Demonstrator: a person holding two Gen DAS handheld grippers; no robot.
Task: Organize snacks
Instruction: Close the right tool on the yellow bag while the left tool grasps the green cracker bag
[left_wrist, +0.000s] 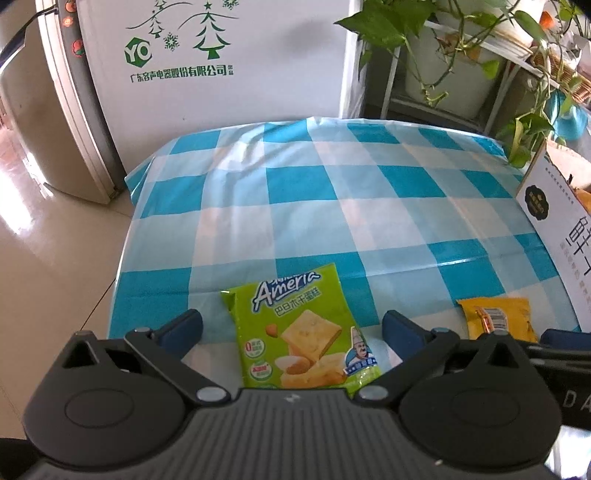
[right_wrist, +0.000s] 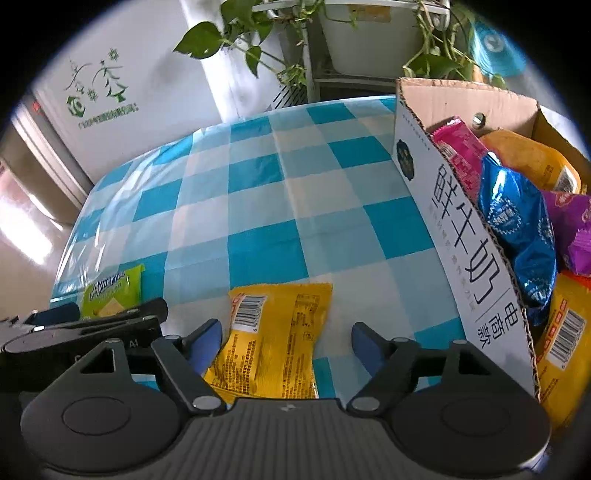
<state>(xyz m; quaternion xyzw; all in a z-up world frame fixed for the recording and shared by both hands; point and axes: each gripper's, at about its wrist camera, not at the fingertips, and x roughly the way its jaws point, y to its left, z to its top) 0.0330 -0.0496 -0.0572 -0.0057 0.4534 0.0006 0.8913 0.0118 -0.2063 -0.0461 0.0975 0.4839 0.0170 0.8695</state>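
Both tongs stand wide and hold nothing. The left gripper (left_wrist: 291, 325) straddles a flat green foil cake packet (left_wrist: 299, 332) lying on the blue-and-white checked tablecloth (left_wrist: 332, 192) at the near left edge, with both blue fingers (left_wrist: 183, 326) clear of it. The right gripper (right_wrist: 286, 343) brackets a yellow crinkled snack bag (right_wrist: 273, 339), barcode side up, and its left finger looks almost against the bag's edge. To the right stands an open white cardboard carton (right_wrist: 461, 258), already heaped with bright packets. A good grip probably means closing across each pack's middle, pads low to the cloth, without pinching the tablecloth.
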